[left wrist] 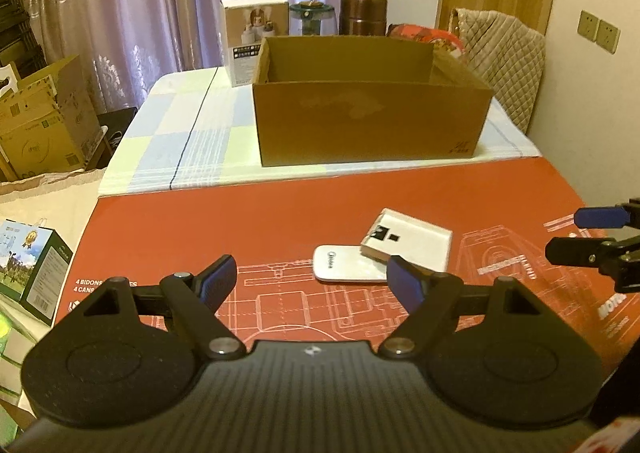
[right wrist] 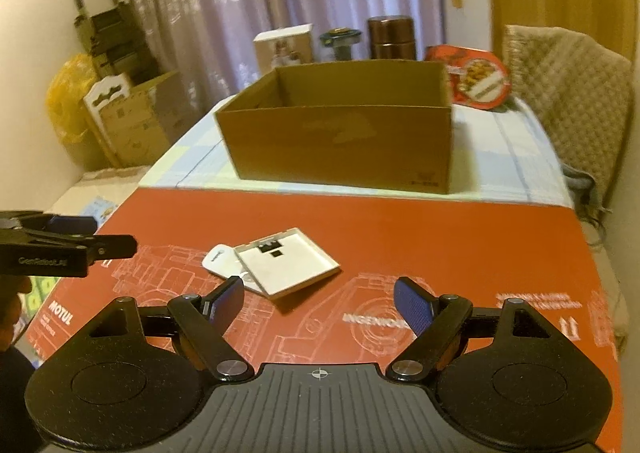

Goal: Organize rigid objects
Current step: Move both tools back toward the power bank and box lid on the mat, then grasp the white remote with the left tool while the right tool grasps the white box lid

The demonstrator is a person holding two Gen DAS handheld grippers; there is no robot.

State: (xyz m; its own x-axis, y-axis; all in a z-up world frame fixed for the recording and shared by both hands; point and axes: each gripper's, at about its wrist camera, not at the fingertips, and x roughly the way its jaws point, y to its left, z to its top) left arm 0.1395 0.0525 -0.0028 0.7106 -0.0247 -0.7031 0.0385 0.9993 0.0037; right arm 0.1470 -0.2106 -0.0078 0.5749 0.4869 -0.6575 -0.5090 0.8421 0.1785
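On the red-printed surface (left wrist: 248, 221) two white flat things lie together: one rounded white remote (left wrist: 344, 267) and one square white tray (left wrist: 408, 243), whose near edge rests on the remote's end. Behind them, on a checked cloth (left wrist: 188, 133), stands one open cardboard box (left wrist: 368, 121); nothing stands between it and the white pair. Behind the box, left to right, are one white carton (left wrist: 254, 33), one glass jar (left wrist: 312, 19), one brown canister (left wrist: 364, 15) and one red packet (right wrist: 476, 79), with a quilted chair back (left wrist: 504, 53) at the far right. The left claw (left wrist: 312, 279) hangs spread and empty just before the remote. The right claw (right wrist: 318, 301) is spread too, empty, with the tray just beyond its left finger.
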